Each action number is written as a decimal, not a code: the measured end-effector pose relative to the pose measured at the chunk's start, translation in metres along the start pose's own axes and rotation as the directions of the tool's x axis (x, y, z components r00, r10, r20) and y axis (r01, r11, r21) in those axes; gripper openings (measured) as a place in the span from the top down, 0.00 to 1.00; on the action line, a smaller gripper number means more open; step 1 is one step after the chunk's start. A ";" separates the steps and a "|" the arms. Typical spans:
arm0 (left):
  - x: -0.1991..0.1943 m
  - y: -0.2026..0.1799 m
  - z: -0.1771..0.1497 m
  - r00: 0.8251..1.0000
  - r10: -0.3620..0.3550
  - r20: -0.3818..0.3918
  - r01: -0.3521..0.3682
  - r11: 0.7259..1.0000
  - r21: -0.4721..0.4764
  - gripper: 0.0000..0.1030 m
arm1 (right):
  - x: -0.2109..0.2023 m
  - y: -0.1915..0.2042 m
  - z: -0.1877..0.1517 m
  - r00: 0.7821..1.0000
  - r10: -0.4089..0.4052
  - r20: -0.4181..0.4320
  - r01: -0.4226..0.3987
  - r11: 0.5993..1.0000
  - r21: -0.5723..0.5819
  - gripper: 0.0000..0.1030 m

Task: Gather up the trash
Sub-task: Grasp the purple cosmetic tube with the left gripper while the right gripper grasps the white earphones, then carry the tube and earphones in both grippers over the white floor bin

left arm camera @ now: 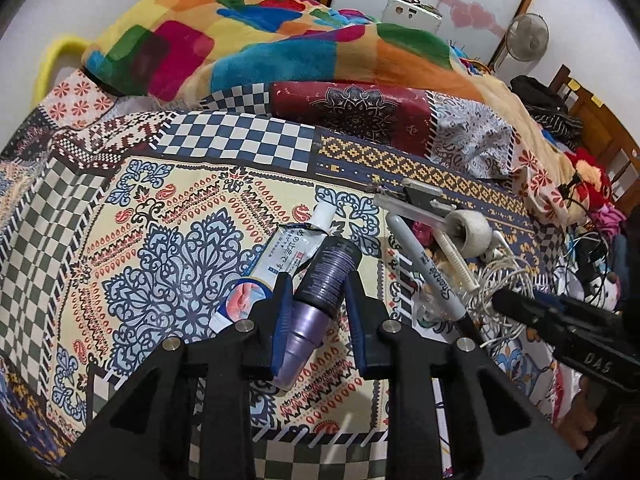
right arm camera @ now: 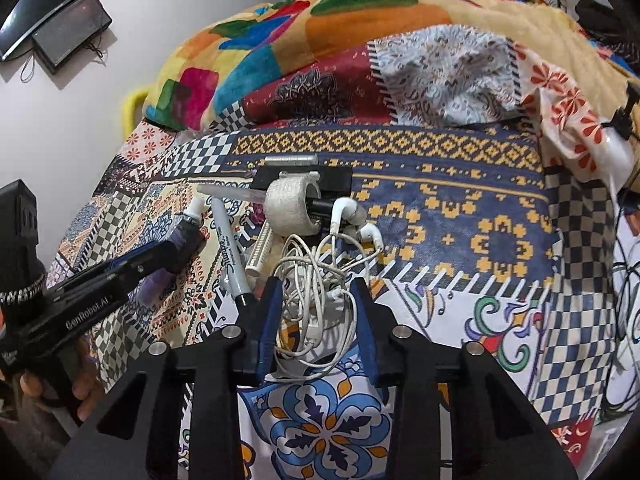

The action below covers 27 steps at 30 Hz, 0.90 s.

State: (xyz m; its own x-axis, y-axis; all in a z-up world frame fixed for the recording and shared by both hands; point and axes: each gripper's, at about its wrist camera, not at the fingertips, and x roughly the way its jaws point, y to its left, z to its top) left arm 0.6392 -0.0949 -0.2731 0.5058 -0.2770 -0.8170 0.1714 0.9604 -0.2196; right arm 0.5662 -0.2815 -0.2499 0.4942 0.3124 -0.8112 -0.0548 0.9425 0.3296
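Note:
A purple bottle with a dark label (left arm camera: 328, 280) lies on the patterned bedsheet (left arm camera: 120, 220), and my left gripper (left arm camera: 318, 280) is shut on it, its blue pads against both sides. Beside it lies a white toothpaste tube (left arm camera: 288, 248). A tangle of white earphones (right arm camera: 316, 280) sits between the fingers of my right gripper (right arm camera: 316, 282), and the pads touch the cable on both sides. A grey marker (right arm camera: 232, 256), a white razor (right arm camera: 260, 252) and a white tape roll (right arm camera: 290, 208) lie just beyond. In the right wrist view the left gripper (right arm camera: 120, 272) is at the left.
A colourful fleece blanket (left arm camera: 260, 48) is heaped at the back of the bed. A black flat object (right arm camera: 332, 180) lies behind the tape roll. Cables and clothes (left arm camera: 592, 240) crowd the right side. A fan (left arm camera: 528, 38) stands by the wall. A hand (right arm camera: 80, 384) holds the left gripper.

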 end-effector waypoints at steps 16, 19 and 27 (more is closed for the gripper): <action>0.016 -0.028 -0.004 0.994 0.063 -0.095 -0.052 0.993 0.109 0.69 | -0.017 -0.002 -0.010 1.000 -0.010 -0.002 0.010 1.000 0.001 0.90; 0.016 -0.031 -0.004 0.994 0.080 -0.075 -0.073 0.993 0.098 0.74 | -0.027 -0.006 -0.013 1.000 -0.026 0.015 0.026 1.000 0.005 0.91; -0.022 -0.031 -0.007 0.999 0.018 -0.027 -0.017 0.999 0.043 0.75 | -0.057 -0.001 -0.013 0.997 -0.042 0.062 0.042 0.999 -0.009 0.91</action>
State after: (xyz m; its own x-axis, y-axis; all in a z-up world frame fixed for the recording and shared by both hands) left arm 0.6165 -0.1185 -0.2519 0.4862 -0.2584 -0.8348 0.1984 0.9630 -0.1825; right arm 0.5265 -0.2984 -0.2107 0.5489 0.2649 -0.7928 -0.0419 0.9560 0.2904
